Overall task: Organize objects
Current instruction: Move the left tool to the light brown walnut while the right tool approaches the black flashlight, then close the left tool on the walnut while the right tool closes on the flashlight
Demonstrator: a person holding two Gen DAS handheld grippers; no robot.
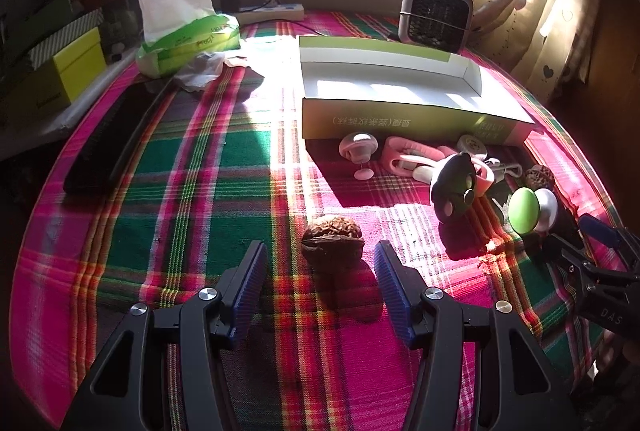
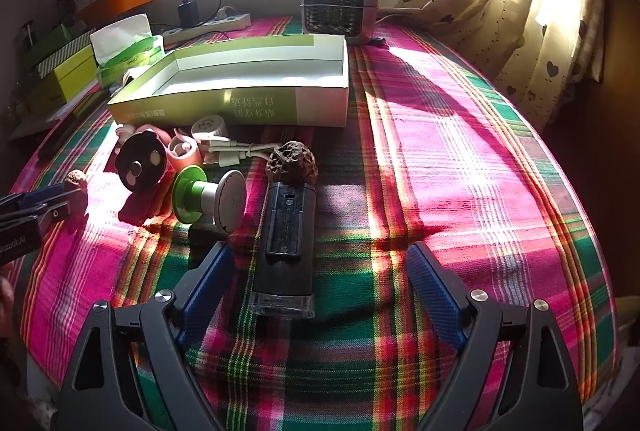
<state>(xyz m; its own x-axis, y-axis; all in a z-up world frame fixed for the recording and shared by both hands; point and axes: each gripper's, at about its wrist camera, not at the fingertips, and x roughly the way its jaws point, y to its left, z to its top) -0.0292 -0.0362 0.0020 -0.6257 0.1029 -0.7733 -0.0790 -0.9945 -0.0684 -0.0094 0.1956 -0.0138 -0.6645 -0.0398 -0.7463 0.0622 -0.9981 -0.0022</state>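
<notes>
Walnut (image 1: 332, 238) before box (image 1: 400, 119)

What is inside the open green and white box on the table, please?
The open box looks empty: only its white floor with sunlight patches shows. The near wall hides a strip of floor in both views, so something flat there cannot be excluded.

We see a shallow green-and-white box (image 2: 240, 87) lying open and empty on the plaid cloth. Just before its near wall cluster pink and white gadgets (image 1: 404, 159), a green spool (image 2: 200, 197), a black cylinder (image 2: 286, 247) and wrinkled walnuts (image 1: 333, 239).
</notes>
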